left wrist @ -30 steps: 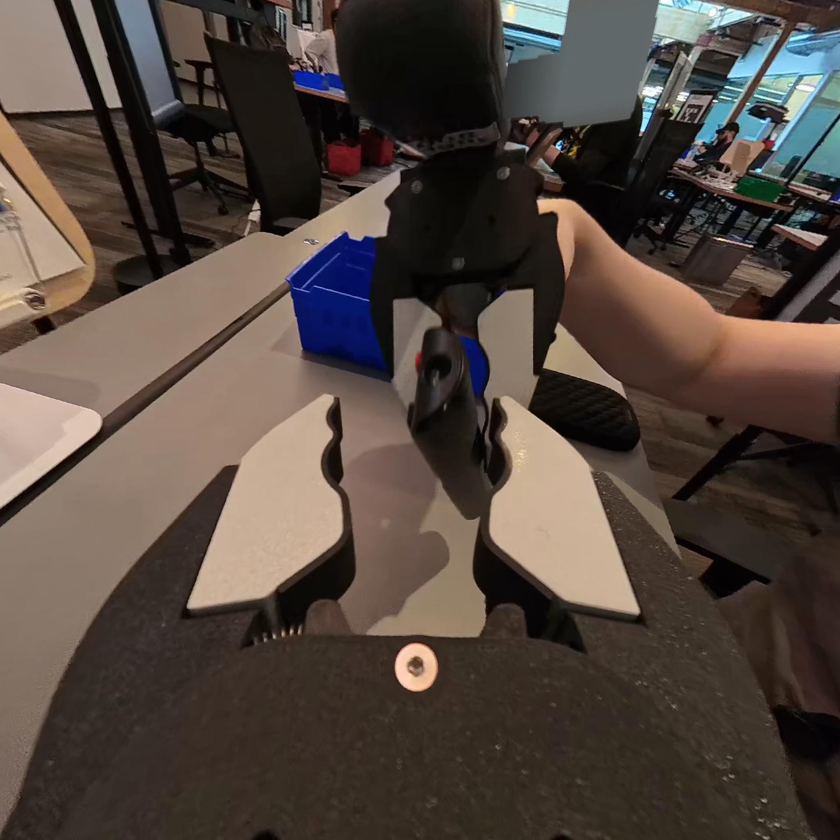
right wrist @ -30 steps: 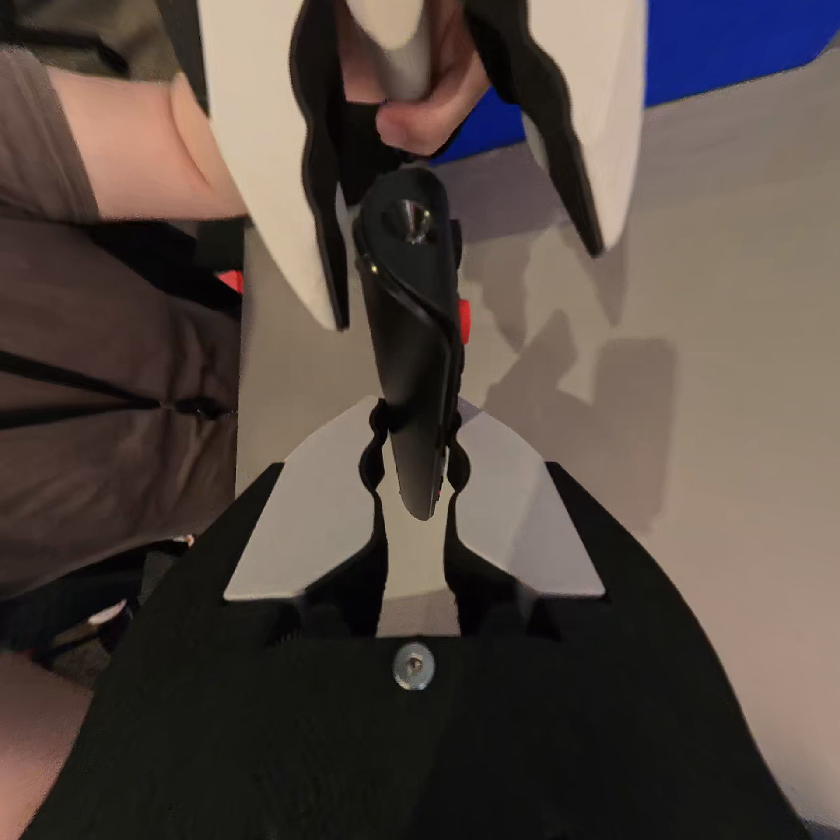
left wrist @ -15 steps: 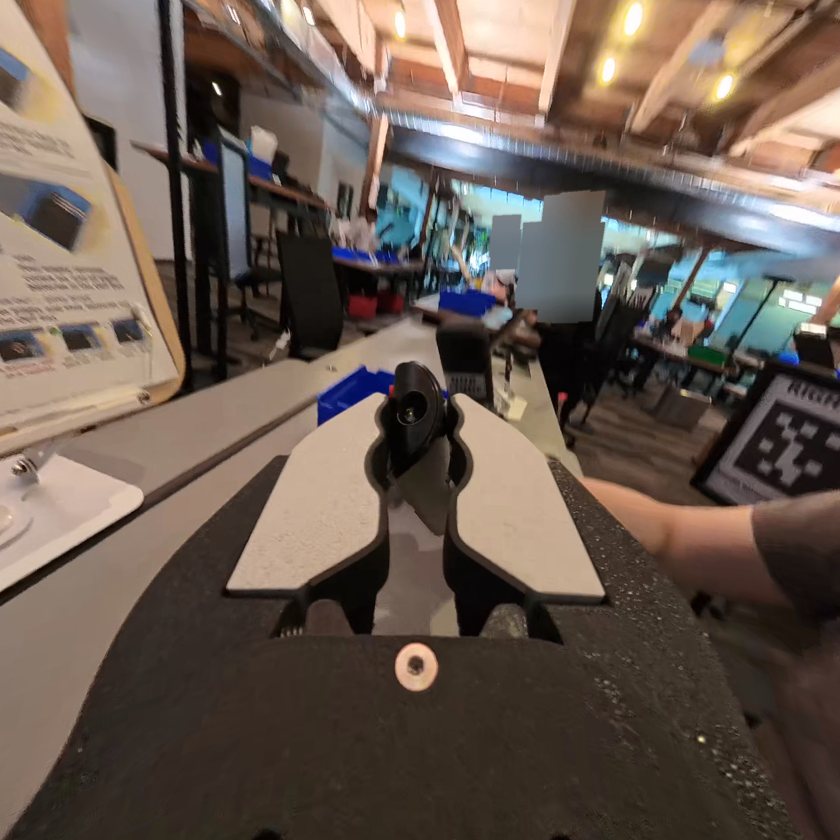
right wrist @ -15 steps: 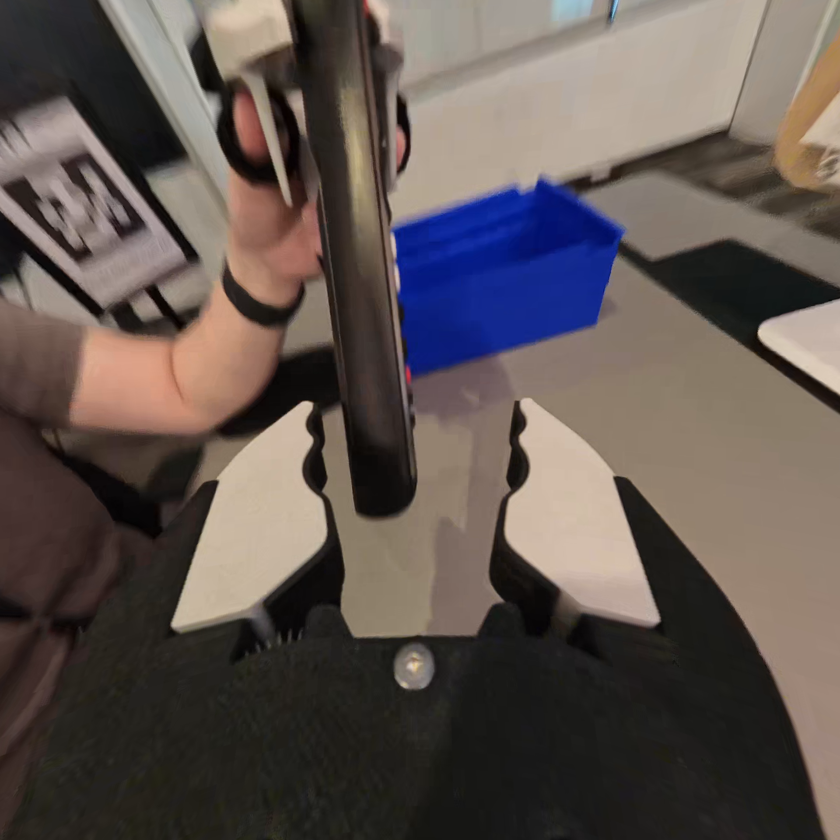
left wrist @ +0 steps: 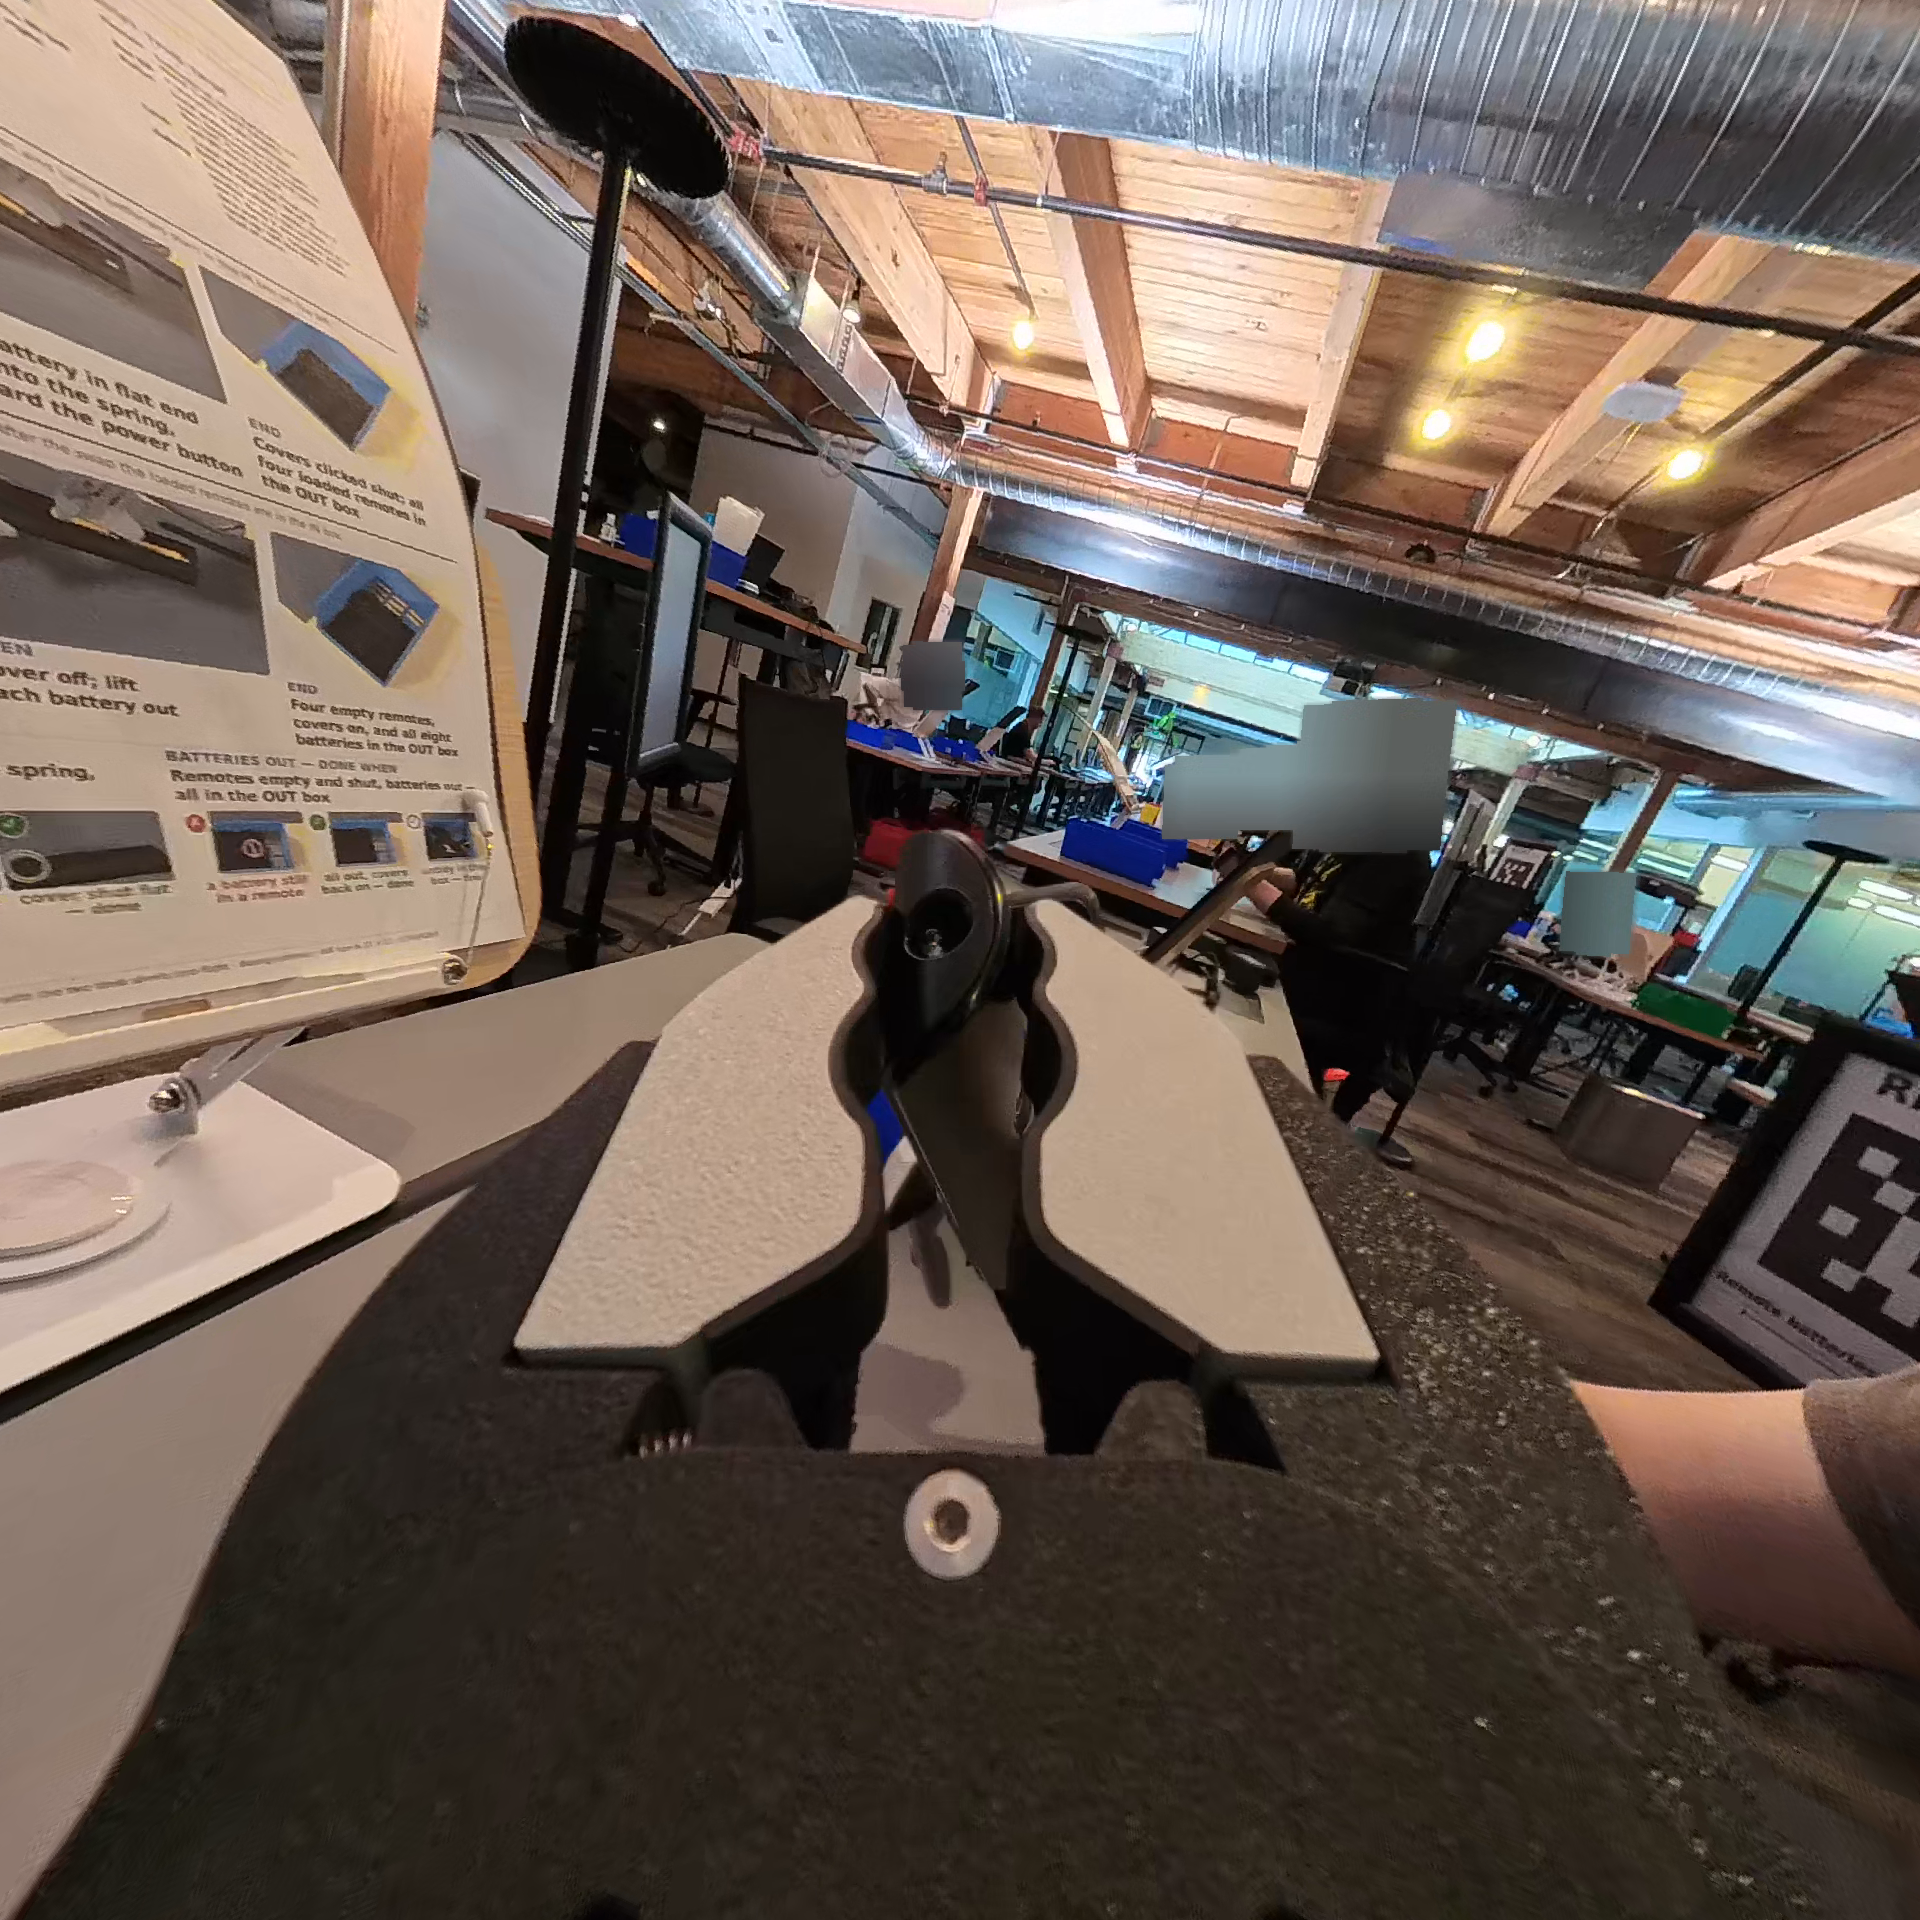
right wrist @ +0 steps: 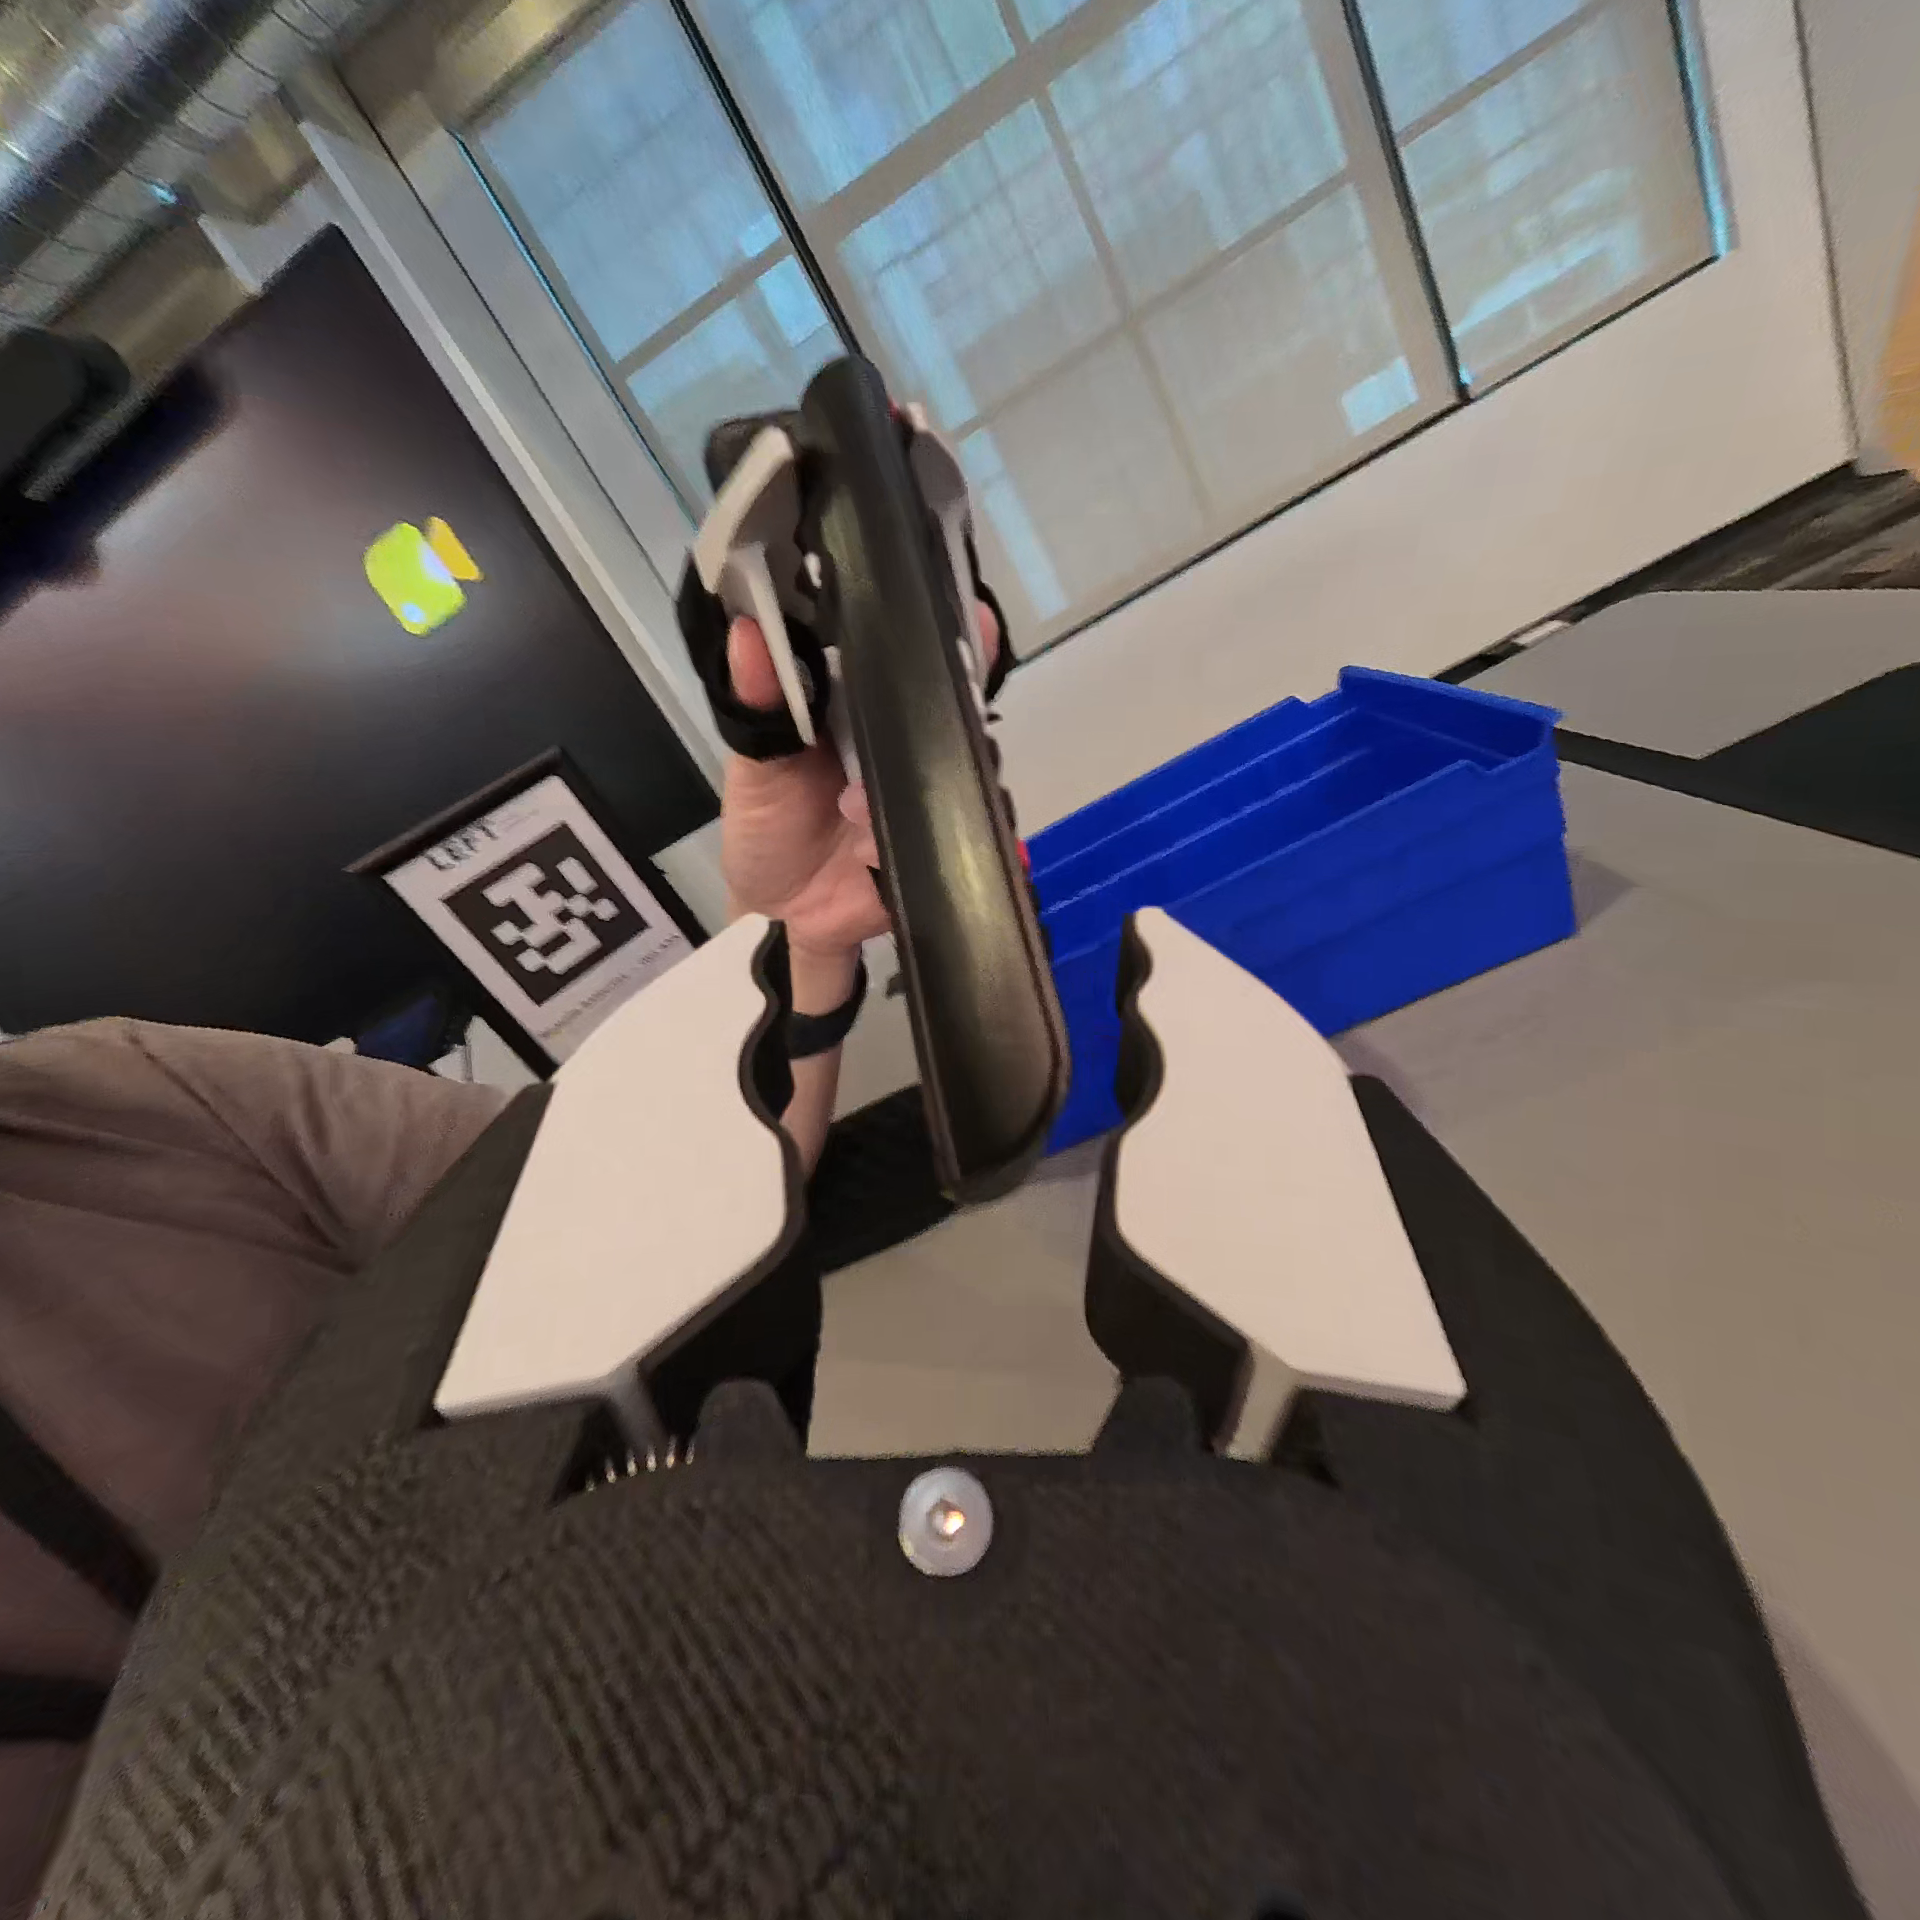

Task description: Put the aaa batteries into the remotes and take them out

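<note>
A black remote point(left wrist: 940, 997) is clamped between the fingers of my left gripper point(left wrist: 945, 935), seen end-on and raised above the grey table point(left wrist: 145, 1507). In the right wrist view the same remote point(right wrist: 935, 831) stands nearly upright, held at its upper end by the left gripper point(right wrist: 831, 540) in a person's hand. Its lower end hangs between the fingers of my right gripper point(right wrist: 945, 956), which is open and does not touch it. No batteries are in view.
A blue bin point(right wrist: 1351, 862) sits on the table behind the remote. An instruction board on a white stand point(left wrist: 208, 499) is at the left. A framed marker sign point(right wrist: 540, 914) and a black pad point(right wrist: 883, 1174) lie near the table edge.
The remote passed from my right gripper to my left. The left gripper shut on it and lifted it; the right gripper opened and drew back. Both views tilted upward.
</note>
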A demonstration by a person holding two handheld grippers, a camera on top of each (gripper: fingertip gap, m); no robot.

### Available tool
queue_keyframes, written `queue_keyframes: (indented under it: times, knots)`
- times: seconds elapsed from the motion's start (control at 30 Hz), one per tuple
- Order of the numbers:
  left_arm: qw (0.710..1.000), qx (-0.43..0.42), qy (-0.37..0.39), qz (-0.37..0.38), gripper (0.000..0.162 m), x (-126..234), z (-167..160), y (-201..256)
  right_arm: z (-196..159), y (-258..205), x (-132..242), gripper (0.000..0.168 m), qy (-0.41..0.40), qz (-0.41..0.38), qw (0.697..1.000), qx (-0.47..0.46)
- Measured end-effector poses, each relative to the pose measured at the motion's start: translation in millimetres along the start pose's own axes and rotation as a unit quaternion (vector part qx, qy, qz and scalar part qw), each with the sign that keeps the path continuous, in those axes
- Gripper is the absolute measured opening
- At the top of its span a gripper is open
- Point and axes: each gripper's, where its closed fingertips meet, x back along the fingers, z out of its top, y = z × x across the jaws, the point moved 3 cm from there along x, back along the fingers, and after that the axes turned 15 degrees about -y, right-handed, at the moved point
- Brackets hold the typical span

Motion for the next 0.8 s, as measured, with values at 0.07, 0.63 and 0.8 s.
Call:
queue_keyframes:
  times: [0.07,0.63,0.8]
  knots:
    - [1.000,0.005,-0.004,-0.008,0.023,-0.9,-1.4,-0.5,0.4,-2.2,1.1,0.035,0.009,-0.010,0.999,0.031]
    - [0.958,-0.095,-0.266,-0.059,0.054,-37.4,-74.7,9.5,-1.1,-14.5,63.9,0.024,-0.195,0.071,0.973,-0.097]
    - [0.952,-0.082,-0.280,-0.094,0.046,-47.0,-87.7,13.6,-3.3,-8.3,67.2,0.024,-0.203,0.061,0.971,-0.114]
